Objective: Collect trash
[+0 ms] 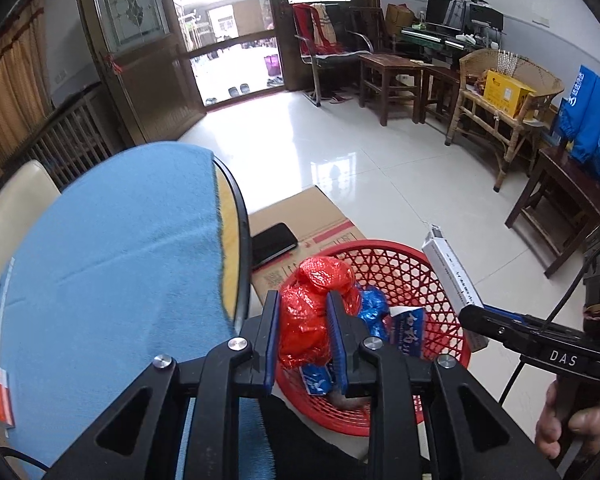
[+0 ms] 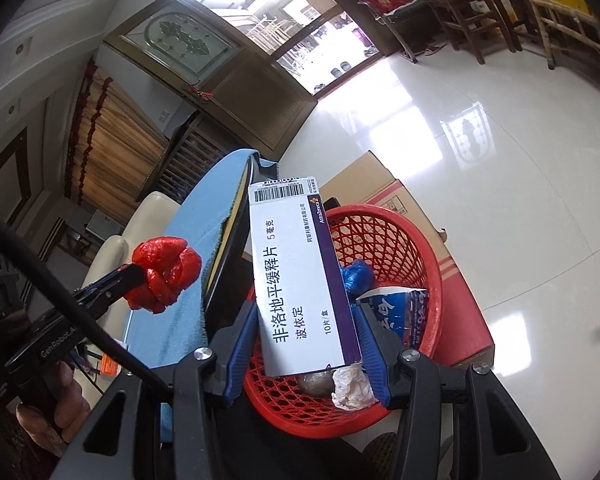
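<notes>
**Trash held over the basket beside the round tabletop**

A blue cloth [image 1: 111,248] covers the round tabletop [image 1: 241,240]. Beyond its edge, a red basket [image 1: 404,276] sits on the white tiled floor [image 1: 380,152] against a cardboard box [image 1: 308,220]. The left gripper [image 1: 304,320] fingers clamp a red plastic wad [image 1: 308,312]; the right gripper [image 2: 304,320] fingers clamp a medicine box [image 2: 300,272] above the basket.

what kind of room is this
Most likely a lived-in home's front room: glossy white tiled floor, an open wooden door with a leaded-glass panel, and a woven wicker armchair beside dark wooden stools.
</notes>
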`<state>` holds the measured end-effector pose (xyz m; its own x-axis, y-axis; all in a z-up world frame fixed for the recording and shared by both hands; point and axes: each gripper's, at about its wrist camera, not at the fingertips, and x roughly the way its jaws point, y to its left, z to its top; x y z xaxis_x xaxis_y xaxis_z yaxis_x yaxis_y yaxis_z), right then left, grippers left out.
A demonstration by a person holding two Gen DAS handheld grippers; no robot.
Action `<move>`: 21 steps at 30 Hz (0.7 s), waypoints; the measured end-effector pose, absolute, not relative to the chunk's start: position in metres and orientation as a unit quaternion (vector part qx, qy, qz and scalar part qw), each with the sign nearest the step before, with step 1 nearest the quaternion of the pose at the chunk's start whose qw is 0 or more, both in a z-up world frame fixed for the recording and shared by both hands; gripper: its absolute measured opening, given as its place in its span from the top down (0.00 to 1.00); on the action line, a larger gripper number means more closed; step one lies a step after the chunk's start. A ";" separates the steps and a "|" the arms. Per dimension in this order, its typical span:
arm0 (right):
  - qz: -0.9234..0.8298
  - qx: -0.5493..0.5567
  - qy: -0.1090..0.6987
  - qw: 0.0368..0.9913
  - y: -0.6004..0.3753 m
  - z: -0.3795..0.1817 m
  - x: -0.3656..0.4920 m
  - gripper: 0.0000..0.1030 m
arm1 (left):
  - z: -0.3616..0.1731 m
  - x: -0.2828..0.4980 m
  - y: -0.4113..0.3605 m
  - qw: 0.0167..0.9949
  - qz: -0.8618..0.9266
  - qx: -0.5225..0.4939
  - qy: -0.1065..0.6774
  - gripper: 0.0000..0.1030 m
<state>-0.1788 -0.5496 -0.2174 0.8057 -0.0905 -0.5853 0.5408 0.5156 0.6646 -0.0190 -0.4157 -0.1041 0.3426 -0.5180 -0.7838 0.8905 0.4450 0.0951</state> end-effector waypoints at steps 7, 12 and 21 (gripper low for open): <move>-0.185 0.504 0.257 0.804 -0.558 -0.239 -0.178 0.38 | -0.118 -0.014 -0.410 0.775 -0.447 0.267 0.357 0.46; -0.172 0.492 0.265 0.811 -0.551 -0.231 -0.173 0.38 | -0.099 -0.014 -0.382 0.807 -0.405 0.303 0.306 0.38; -0.149 0.349 0.272 0.884 -0.490 -0.149 -0.134 0.38 | -0.039 0.021 -0.289 0.879 -0.291 0.273 0.259 0.27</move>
<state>-0.1343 -0.4900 -0.1491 0.8076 -0.0730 -0.5852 0.4527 0.7126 0.5359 0.0213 -0.2886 -0.0394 0.6962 -0.3703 -0.6149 0.6537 0.6811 0.3299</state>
